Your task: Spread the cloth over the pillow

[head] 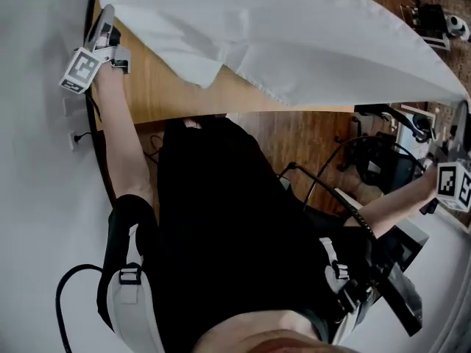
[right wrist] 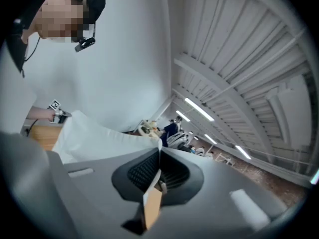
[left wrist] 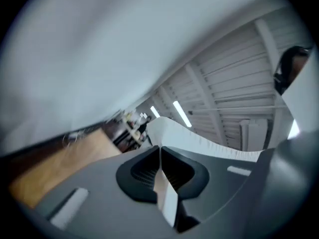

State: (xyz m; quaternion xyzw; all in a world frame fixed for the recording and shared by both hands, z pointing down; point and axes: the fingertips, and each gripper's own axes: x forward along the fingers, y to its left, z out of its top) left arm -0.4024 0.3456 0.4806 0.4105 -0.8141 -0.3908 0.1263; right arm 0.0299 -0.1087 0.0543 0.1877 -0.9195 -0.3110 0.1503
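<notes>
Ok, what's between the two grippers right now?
The white cloth, stretched in the air from the left gripper to the right gripper, each shut on an edge. The head view shows it, above the wooden table.

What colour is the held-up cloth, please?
It is a plain white cloth; clearest in the head view.

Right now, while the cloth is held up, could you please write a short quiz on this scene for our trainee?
1. True or false: the left gripper is shut on the cloth.
2. The cloth is: A) piled on the floor; B) stretched between the left gripper and the right gripper; C) rolled into a tube.
3. What surface shows under the cloth's near edge?
Key: 1 true; 2 B; 3 the wooden table.
</notes>
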